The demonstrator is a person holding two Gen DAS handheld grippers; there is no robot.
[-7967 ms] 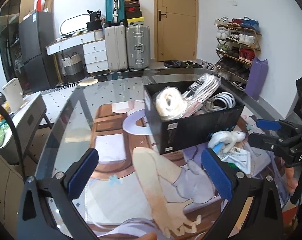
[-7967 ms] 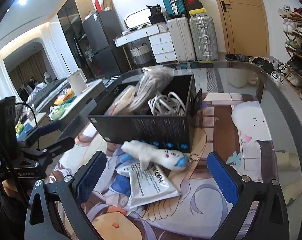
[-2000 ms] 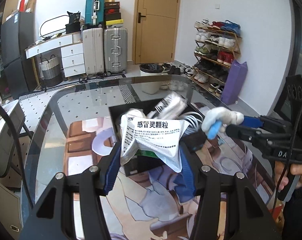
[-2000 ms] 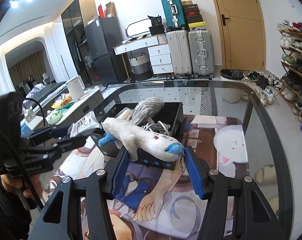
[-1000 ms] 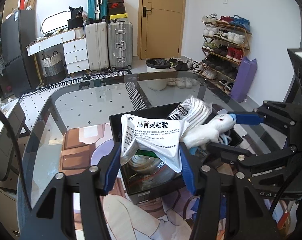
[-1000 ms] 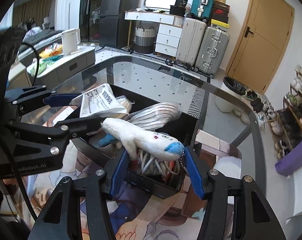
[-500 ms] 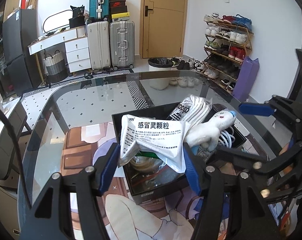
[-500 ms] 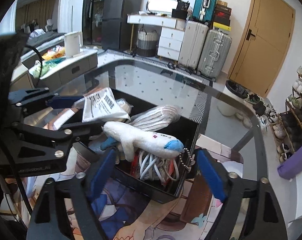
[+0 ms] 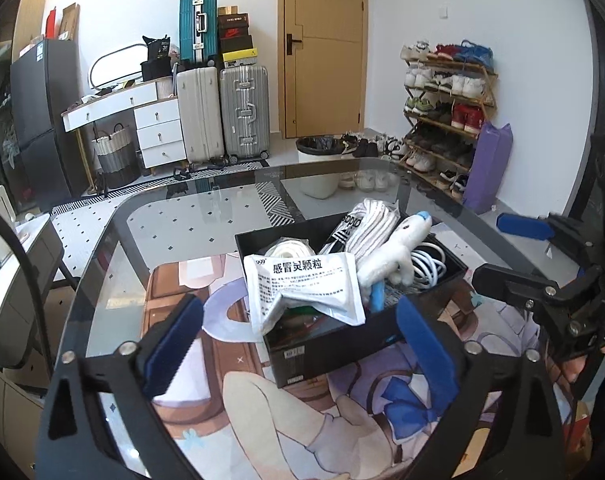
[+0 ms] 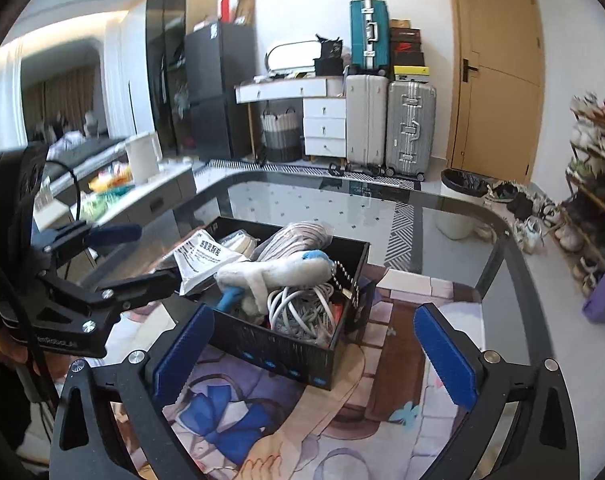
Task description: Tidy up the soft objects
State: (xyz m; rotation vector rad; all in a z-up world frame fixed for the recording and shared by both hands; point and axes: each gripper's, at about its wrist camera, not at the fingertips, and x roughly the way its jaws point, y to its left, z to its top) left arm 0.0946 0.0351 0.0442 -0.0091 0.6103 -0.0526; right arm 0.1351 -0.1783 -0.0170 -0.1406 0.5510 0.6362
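Note:
A black box (image 9: 342,344) stands on the glass table's printed mat (image 9: 342,420). A silver medicine packet (image 9: 306,284) lies on its near rim. A white plush toy with blue ends (image 9: 394,256) rests on white cables (image 9: 430,264) inside. My left gripper (image 9: 302,344) is open and empty, just in front of the box. My right gripper (image 10: 314,352) is open and empty, near the box (image 10: 286,348), with the plush toy (image 10: 278,272) and packet (image 10: 202,256) beyond it.
A bagged white bundle (image 9: 370,224) and a cable coil (image 9: 290,248) fill the box. The glass table's dark rim (image 9: 114,216) curves round. Beyond stand suitcases (image 9: 222,112), a shoe rack (image 9: 446,112) and a bin (image 9: 318,160).
Both grippers held their objects over the box; both have opened and drawn back. The packet and plush toy now lie in the box.

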